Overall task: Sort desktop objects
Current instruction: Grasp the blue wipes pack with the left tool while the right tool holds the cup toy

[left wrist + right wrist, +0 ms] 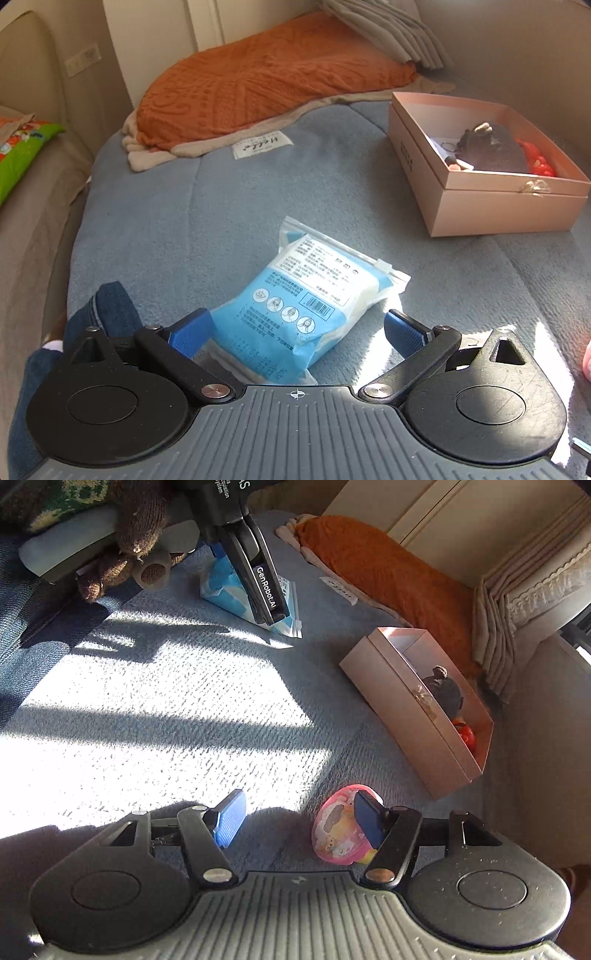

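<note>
Two grippers – left gripper [295, 328] spread wide around one blue mask packet [295, 306] on grey blanket [166, 229]; right gripper [295, 821] released beside one pink round toy [338, 830]. One pink box [480, 206] nearby.

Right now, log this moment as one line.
left gripper: open over blue packet | right gripper: open by pink case | box: partly filled
</note>
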The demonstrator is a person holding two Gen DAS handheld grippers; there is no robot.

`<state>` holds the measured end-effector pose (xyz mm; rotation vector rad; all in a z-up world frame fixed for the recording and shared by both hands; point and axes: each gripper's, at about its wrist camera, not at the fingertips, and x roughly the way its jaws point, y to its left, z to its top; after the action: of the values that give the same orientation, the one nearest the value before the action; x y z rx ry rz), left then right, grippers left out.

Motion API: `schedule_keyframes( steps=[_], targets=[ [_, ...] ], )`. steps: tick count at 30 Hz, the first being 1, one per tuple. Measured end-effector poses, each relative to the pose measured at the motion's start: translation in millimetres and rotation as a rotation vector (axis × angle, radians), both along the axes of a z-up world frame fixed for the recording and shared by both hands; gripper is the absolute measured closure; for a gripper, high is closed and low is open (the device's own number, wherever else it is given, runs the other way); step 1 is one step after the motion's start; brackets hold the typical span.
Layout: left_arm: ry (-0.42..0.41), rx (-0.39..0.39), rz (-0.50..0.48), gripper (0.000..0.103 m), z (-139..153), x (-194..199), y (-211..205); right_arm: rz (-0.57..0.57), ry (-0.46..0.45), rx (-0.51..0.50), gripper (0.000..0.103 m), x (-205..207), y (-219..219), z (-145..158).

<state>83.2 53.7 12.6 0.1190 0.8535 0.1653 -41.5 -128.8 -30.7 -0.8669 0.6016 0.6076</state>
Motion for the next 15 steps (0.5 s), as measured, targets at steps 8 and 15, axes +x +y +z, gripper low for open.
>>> schedule_keyframes(
  steps=[8,15],
  targets=[
    [0.038,0.077,-0.037,0.001,-11.2,20.2,-2.1,-0.261,0.009,0.019,0.031,45.3,-15.2,3.5],
    [0.031,0.078,-0.063,0.026,-8.8,12.9,-8.3,-0.477,0.138,0.117,0.044,84.6,-44.7,8.2]
  ],
)
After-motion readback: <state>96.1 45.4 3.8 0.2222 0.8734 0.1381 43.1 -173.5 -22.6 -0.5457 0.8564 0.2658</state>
